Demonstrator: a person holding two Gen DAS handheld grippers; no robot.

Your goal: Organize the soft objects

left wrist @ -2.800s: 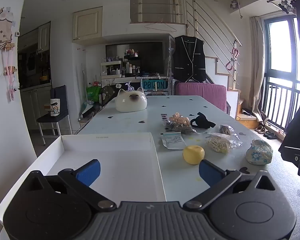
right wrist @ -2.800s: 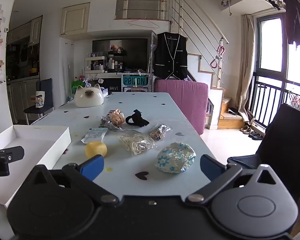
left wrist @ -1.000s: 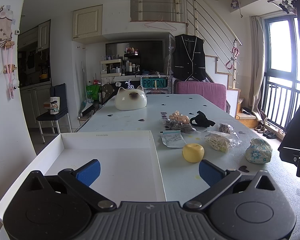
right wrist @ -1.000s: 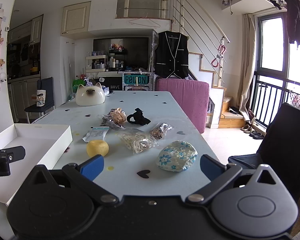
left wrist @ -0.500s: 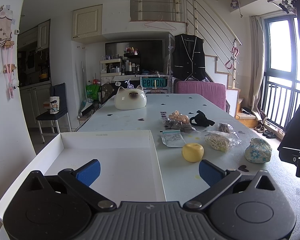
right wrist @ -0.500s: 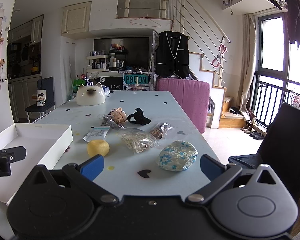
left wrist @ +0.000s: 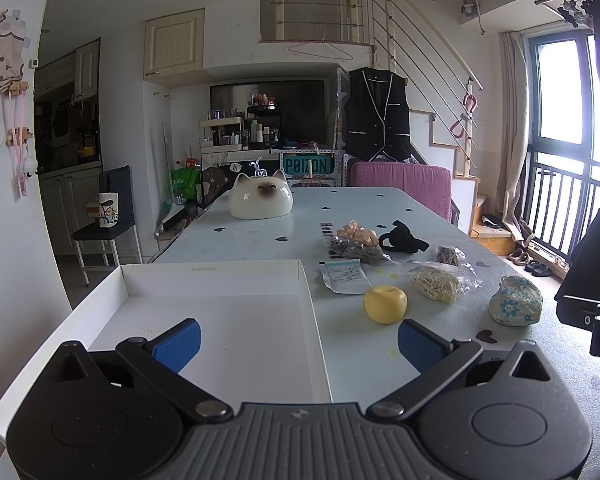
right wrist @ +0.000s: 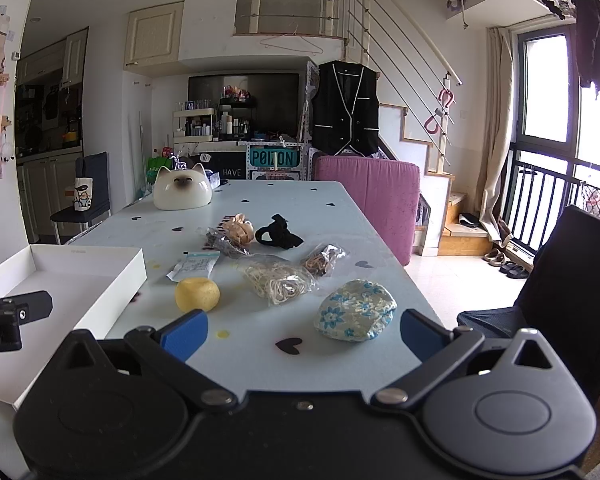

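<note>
Since the earlier frames almost nothing has shifted: the right wrist view has crept slightly nearer the table, so the soft items sit a little lower and larger in it, while the left wrist view is practically unchanged. The left gripper (left wrist: 298, 338) hangs with its blue-padded jaws spread wide and empty above the near part of the shallow white cardboard tray (left wrist: 220, 276), which holds nothing. The right gripper (right wrist: 303, 332) is likewise wide apart and empty, hovering at the near edge of the pale blue heart-printed table (right wrist: 284, 196). Just ahead of it lies the blue-flowered fabric pouch (right wrist: 355, 315). To its left rests the round yellow sponge ball (right wrist: 197, 294), with a clear bag of cream rubber bands (right wrist: 278, 282) between them and slightly farther back. A small white printed sachet (right wrist: 194, 266) lies behind the ball, near the tray's corner. Farther off are a smaller clear bag of dark bands (right wrist: 322, 260), a black fabric scrunchie (right wrist: 278, 233) and a peach scrunchie (right wrist: 238, 226). A white ceramic cat-face bowl (right wrist: 182, 194) stands well apart at the far left.
</note>
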